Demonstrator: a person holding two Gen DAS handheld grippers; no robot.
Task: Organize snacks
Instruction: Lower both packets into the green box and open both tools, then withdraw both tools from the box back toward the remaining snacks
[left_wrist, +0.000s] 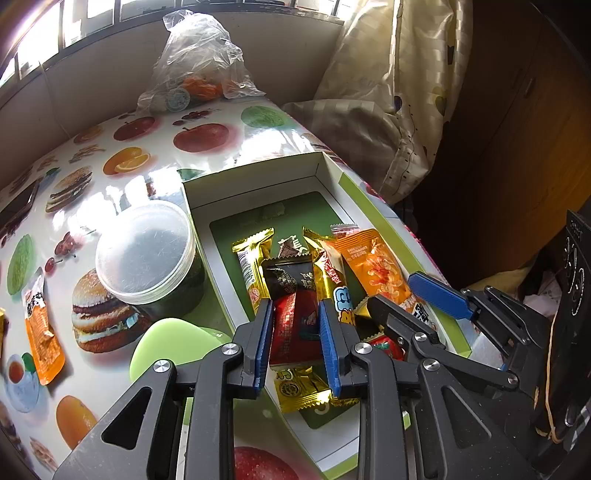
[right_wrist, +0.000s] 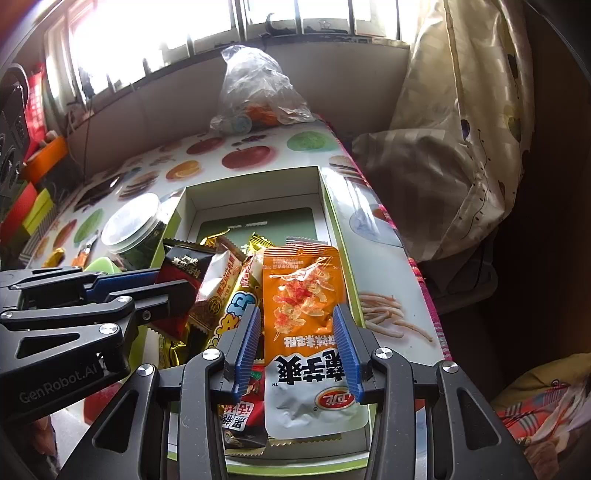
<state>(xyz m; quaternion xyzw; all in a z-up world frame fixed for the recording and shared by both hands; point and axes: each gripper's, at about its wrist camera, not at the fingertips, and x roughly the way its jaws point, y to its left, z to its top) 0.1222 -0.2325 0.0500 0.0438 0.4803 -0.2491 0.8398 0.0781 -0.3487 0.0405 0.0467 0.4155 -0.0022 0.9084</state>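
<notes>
A shallow white and green box (left_wrist: 258, 173) on the table holds several snack packets, gold (left_wrist: 253, 266), orange and dark ones. My left gripper (left_wrist: 295, 306) hangs over the box's near end, shut on a dark red and black packet (left_wrist: 295, 332). From the right wrist view that packet (right_wrist: 181, 266) stands tilted in the left gripper (right_wrist: 170, 284). My right gripper (right_wrist: 296, 310) is open astride a flat orange and white packet (right_wrist: 303, 295), which lies along the box's right side. The right gripper (left_wrist: 393, 288) sits just right of the left one.
A clear lidded tub (left_wrist: 147, 251) stands against the box's left wall, with a pale green dish (left_wrist: 173, 347) in front of it. An orange sachet (left_wrist: 42, 325) lies on the printed tablecloth (left_wrist: 110, 155) at far left. A plastic bag (left_wrist: 199, 59) sits at the back; a curtain (left_wrist: 399, 92) hangs past the right edge.
</notes>
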